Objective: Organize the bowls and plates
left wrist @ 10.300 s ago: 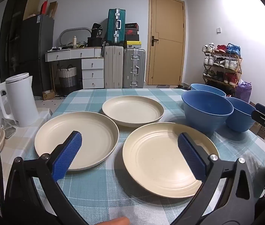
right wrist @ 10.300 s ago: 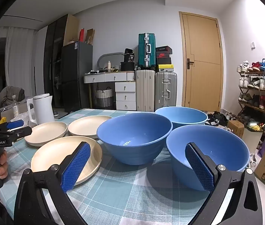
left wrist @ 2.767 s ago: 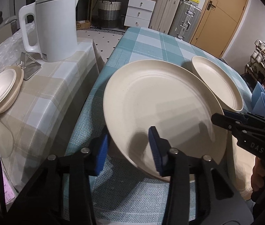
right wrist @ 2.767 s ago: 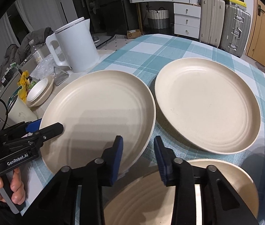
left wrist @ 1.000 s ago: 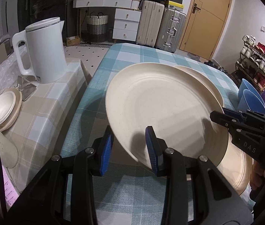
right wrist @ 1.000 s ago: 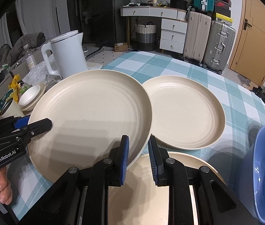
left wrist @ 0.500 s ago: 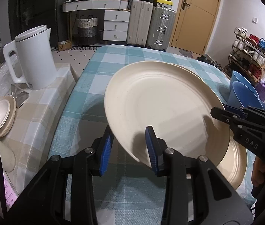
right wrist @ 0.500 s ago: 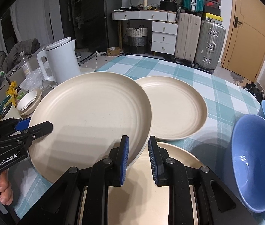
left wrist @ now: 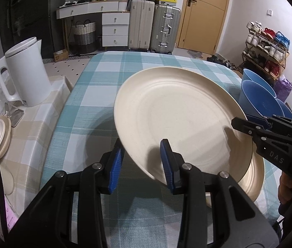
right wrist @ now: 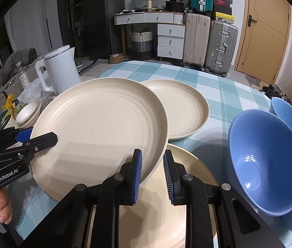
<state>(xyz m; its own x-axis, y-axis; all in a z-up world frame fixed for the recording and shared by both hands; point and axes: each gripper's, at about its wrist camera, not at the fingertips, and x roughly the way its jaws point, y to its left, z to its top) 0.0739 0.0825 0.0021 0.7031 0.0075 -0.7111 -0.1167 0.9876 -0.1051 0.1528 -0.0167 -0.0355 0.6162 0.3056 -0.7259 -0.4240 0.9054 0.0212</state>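
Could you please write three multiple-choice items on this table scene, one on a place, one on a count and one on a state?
1. Where is the held plate?
A. Lifted and tilted, partly over the nearest plate
B. Inside a blue bowl
C. Under the kettle

2. How many cream plates show in the right wrist view?
A. One
B. Three
C. Five

3. How is the held plate gripped?
A. By neither claw
B. By the left claw only
C. By both, the right claw at the opposite rim

Key: 1 A, its rim overlaps the plate lying below it; 2 B, one held, one beneath, and the far plate behind; 3 C, each claw's pads pinch the rim.
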